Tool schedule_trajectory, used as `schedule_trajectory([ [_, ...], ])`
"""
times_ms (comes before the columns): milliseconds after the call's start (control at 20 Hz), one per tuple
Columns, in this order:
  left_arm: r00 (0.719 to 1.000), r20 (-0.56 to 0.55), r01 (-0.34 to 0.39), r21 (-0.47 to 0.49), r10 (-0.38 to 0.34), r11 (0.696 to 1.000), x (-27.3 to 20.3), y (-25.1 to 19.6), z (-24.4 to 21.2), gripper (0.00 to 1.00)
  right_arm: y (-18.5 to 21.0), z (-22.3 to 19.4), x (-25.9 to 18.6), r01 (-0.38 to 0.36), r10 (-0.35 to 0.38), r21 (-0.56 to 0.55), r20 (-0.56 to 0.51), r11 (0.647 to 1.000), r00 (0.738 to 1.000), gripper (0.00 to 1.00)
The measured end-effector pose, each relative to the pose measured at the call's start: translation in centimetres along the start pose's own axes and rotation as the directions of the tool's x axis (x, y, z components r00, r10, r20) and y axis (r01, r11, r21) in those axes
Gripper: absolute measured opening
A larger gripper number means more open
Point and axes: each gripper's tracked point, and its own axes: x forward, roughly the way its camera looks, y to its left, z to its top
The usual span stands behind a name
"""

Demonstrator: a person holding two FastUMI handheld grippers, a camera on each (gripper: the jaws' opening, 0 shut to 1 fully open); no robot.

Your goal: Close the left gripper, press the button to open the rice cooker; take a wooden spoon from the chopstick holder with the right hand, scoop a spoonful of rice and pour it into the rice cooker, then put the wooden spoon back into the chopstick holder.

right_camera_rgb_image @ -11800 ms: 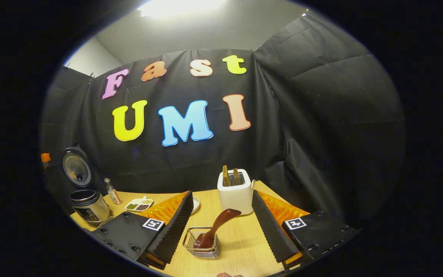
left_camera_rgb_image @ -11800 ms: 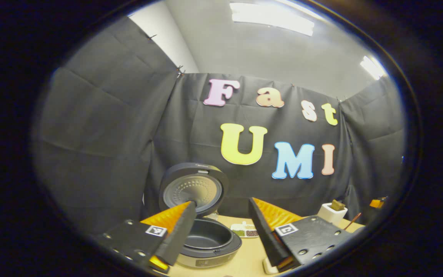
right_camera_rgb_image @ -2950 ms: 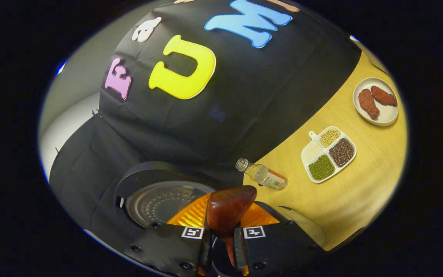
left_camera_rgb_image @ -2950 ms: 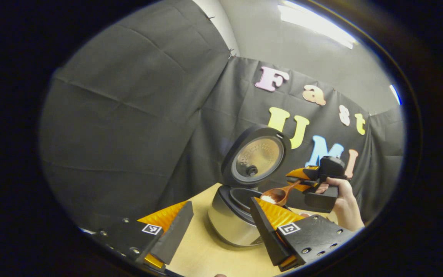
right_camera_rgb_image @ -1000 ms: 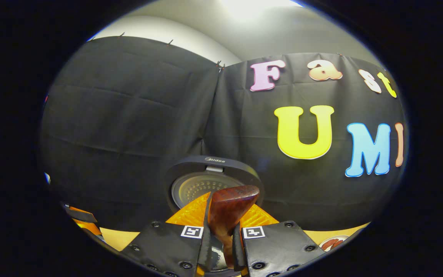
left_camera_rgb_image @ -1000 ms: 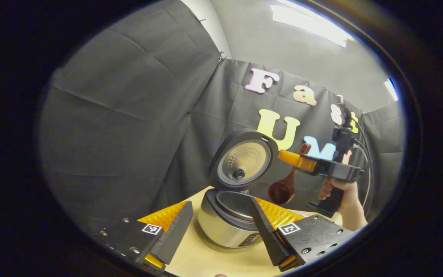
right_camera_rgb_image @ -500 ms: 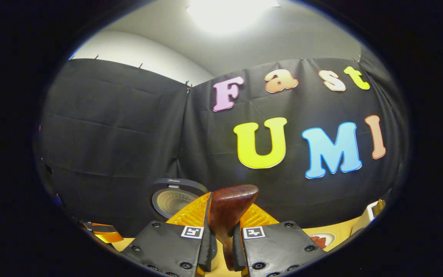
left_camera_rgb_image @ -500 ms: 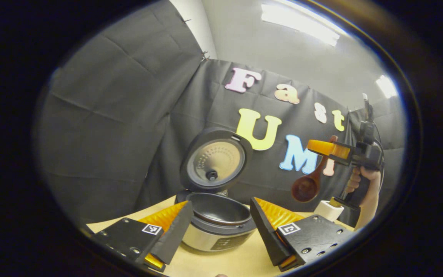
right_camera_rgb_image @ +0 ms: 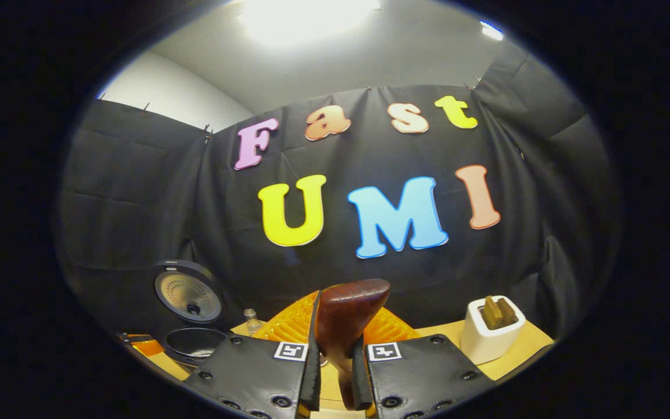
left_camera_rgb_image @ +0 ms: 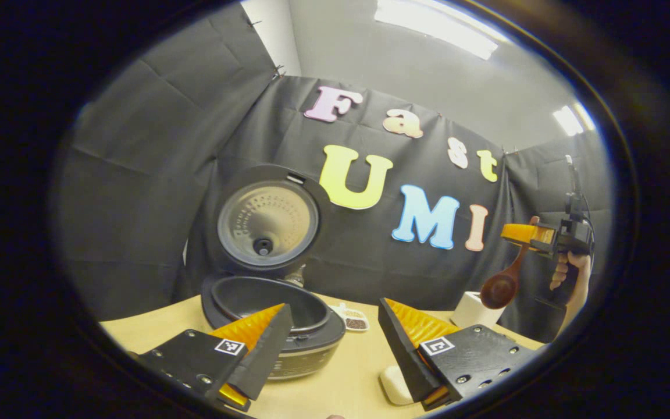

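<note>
Compared with half a second ago, in the left gripper view the rice cooker [left_camera_rgb_image: 271, 326] now lies more to the left, its lid [left_camera_rgb_image: 266, 220] standing open, and the right gripper [left_camera_rgb_image: 522, 233] with the wooden spoon [left_camera_rgb_image: 501, 288] has gone farther right, away from the pot. In the right gripper view the cooker has slid to the far left [right_camera_rgb_image: 192, 326], and the white toaster [right_camera_rgb_image: 491, 334] now stands whole at the right, where before we saw only its edge.

We see the left gripper [left_camera_rgb_image: 335, 349] with its fingers set wide apart and nothing between them, low over the wooden table [left_camera_rgb_image: 346, 387]. The right gripper [right_camera_rgb_image: 335, 372] is narrow, both fingers pressing the spoon's handle [right_camera_rgb_image: 346, 331]. From afar the spoon's bowl hangs down in the air, in front of the toaster [left_camera_rgb_image: 474, 309]; a hand [left_camera_rgb_image: 567, 276] holds that gripper.

The cooker's front is partly hidden behind the left gripper's finger. We cannot tell if rice lies inside the pot. A small dish [left_camera_rgb_image: 353, 319] behind the cooker and a bottle [right_camera_rgb_image: 250, 319] are too small to make out well. A pale object [left_camera_rgb_image: 394, 385] near the left gripper is cut off by its finger. The chopstick holder we cannot place.
</note>
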Motion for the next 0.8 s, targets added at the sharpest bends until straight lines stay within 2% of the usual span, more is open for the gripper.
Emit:
schedule_trajectory([
  [100,1.000,-0.001,0.010,0.010,-0.010,1.000,0.8,-1.1,-0.2,0.90,-3.0,-0.4,-1.1,0.034,-0.034,0.024,-0.002,0.999,0.999,0.23],
  [150,1.000,-0.002,0.016,0.008,-0.016,1.000,1.2,-1.7,-0.3,0.93,-4.3,-0.7,-1.6,0.046,-0.045,0.051,-0.004,0.998,0.999,0.27],
  [200,1.000,-0.005,0.026,-0.003,-0.026,1.000,1.4,-2.5,-0.4,0.93,-5.7,-1.0,-2.0,0.061,-0.060,0.078,-0.009,0.995,0.998,0.23],
  [250,0.999,-0.004,0.037,-0.016,-0.037,0.999,1.4,-3.3,-0.4,0.90,-7.2,-1.5,-2.4,0.080,-0.079,0.098,-0.015,0.992,0.997,0.27],
  [300,0.999,0.001,0.049,-0.029,-0.049,0.998,1.4,-4.0,-0.2,0.96,-8.7,-2.2,-2.7,0.102,-0.100,0.109,-0.027,0.989,0.995,0.23],
  [450,0.998,0.009,0.070,-0.051,-0.070,0.996,0.8,-6.0,0.5,0.93,-12.7,-4.5,-3.5,0.167,-0.159,0.144,-0.070,0.975,0.985,0.23],
  [750,0.999,0.022,0.032,-0.032,-0.031,0.999,0.9,-6.8,1.4,0.93,-17.1,-10.7,-4.1,0.237,-0.196,0.236,-0.182,0.942,0.963,0.23],
  [800,0.999,0.029,0.019,-0.029,-0.018,0.999,0.9,-6.6,1.7,0.90,-17.7,-11.6,-4.0,0.251,-0.204,0.247,-0.199,0.936,0.958,0.23],
])
